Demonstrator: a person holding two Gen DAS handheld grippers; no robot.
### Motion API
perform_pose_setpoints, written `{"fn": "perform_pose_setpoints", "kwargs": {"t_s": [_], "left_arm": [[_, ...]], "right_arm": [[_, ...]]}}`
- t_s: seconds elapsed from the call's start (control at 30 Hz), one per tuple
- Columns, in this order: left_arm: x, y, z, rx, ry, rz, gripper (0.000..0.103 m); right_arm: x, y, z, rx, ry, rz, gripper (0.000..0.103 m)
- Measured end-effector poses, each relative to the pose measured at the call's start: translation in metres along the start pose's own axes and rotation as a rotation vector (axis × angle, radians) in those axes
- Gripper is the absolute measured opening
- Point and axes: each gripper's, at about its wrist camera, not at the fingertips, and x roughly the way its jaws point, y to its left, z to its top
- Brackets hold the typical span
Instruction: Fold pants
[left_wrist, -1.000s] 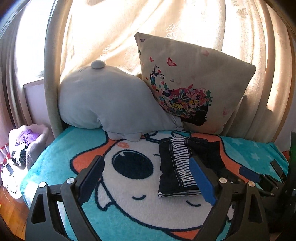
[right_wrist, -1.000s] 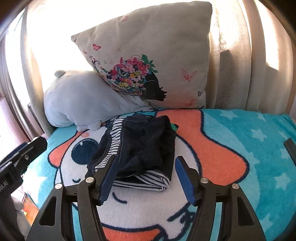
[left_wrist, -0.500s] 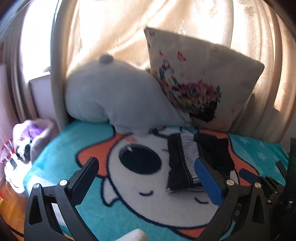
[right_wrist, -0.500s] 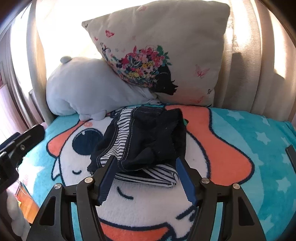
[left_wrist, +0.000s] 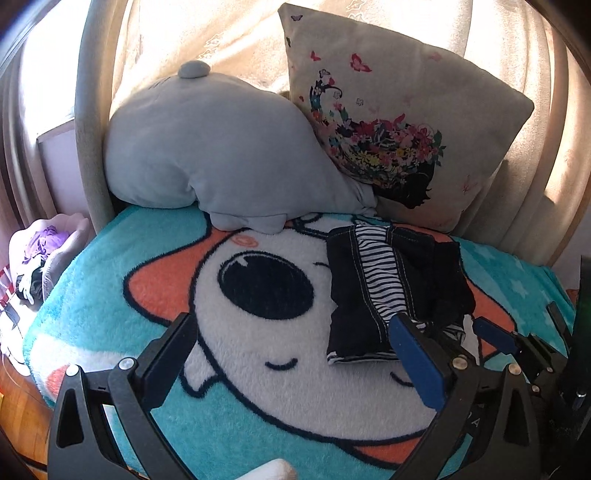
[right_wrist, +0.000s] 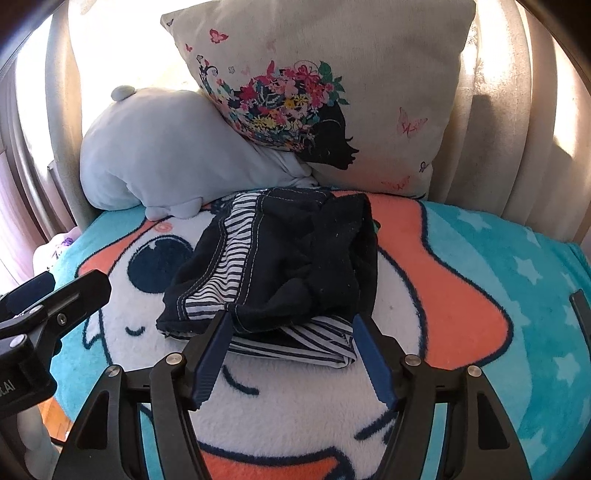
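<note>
Right gripper (right_wrist: 291, 350): jaws wide, empty, tips hiding the near edge of the folded pants (right_wrist: 280, 266). Left gripper (left_wrist: 291, 354): jaws wide, empty, left of the pants. Pants lie on the cartoon blanket (right_wrist: 480, 280). Behind: grey plush (left_wrist: 207, 155), floral cushion (right_wrist: 332, 92).

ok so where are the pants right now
The pants lie folded on the cartoon blanket, centre of the right wrist view, just ahead of the open right gripper and below the floral pillow and grey plush.

Matt dark cloth pants (right_wrist: 295, 266) with striped lining lie on a fluffy fleece blanket (right_wrist: 480, 295)
</note>
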Motion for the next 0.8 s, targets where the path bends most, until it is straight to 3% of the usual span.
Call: {"fn": "perform_pose_setpoints", "kwargs": {"t_s": [0.53,0.8], "left_arm": [[0.013,0.0,-0.005,-0.005,0.051,-0.044,0.103],[0.018,0.005,-0.007,-0.02,0.061,-0.023,0.103]], "right_arm": [[0.011,-0.005,0.002,0.013,0.043,-0.032,0.074],[0.017,-0.002,0.005,0.004,0.063,-0.037,0.074]]}}
